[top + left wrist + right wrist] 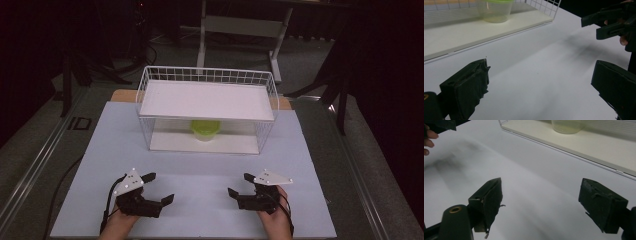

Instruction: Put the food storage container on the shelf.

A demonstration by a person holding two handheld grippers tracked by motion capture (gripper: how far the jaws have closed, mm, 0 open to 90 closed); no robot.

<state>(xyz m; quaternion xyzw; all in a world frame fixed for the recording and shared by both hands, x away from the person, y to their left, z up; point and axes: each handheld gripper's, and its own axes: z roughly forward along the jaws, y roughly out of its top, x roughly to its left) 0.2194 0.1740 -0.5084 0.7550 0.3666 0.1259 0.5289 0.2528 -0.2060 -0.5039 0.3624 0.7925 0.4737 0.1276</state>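
A clear plastic container with a green lid point(205, 129) stands on the lower white shelf of a white wire basket point(145, 90), under its upper white board. The container point(494, 11) appears at the top of the left gripper view, and its base point(567, 126) at the top of the right gripper view. My left gripper point(159, 187) rests open on the pale table near the front edge, jaws wide apart and empty. My right gripper point(240, 184) sits open opposite it, also empty. The two grippers point inward toward each other.
The pale tabletop point(200, 165) stretches between the grippers and the basket. A white desk frame point(240, 25) stands behind the table on dark floor. Cables point(65, 175) trail off the left side.
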